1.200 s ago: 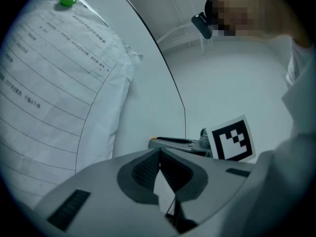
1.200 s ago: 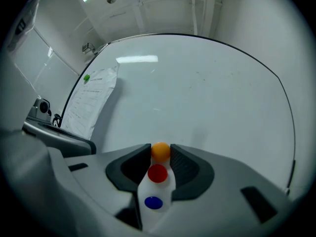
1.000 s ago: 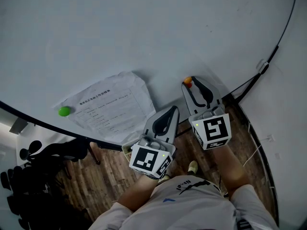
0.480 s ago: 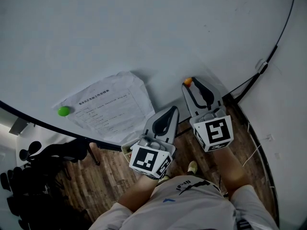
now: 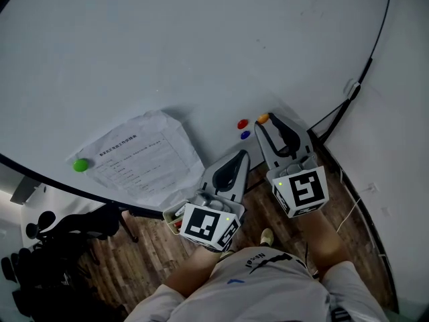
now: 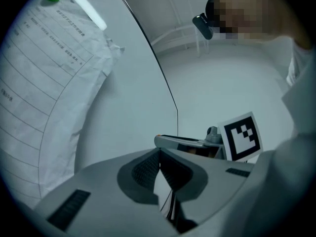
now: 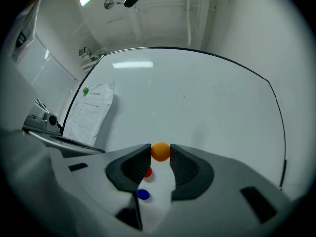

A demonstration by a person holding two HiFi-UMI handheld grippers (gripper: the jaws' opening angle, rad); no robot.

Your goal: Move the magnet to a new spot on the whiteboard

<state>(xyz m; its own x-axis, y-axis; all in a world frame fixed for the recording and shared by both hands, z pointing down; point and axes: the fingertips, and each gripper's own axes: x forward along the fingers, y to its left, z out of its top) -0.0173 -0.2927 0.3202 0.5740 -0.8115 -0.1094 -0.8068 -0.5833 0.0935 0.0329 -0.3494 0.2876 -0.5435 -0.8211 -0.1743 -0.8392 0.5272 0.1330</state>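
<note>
1. The whiteboard (image 5: 201, 45) fills most of the head view, a pale surface with a dark frame along its edge.
2. A printed sheet of paper (image 5: 137, 159) lies flat against the whiteboard near its lower edge. Its right side is creased, and it serves as the landmark here.
3. The left gripper (image 5: 238, 155) points at the board just right of the sheet's lower right corner. In the left gripper view its jaws are pressed together with nothing between them (image 6: 159, 152).
4. The right gripper (image 5: 266, 121) sits further right of the sheet, beyond the left gripper. In the right gripper view its jaws are clamped on the orange magnet (image 7: 160, 151), one pad on each side of it.
5. The orange magnet (image 5: 263, 119) is against the whiteboard well to the right of the sheet, level with the sheet's upper part.
6. A red magnet (image 5: 242, 123) is on the board between the sheet and the orange magnet, close beside the orange one.
7. A blue magnet (image 5: 245, 135) is just below the red one, also right of the sheet.
8. A green magnet (image 5: 80, 165) pins the sheet at its left corner.
</note>
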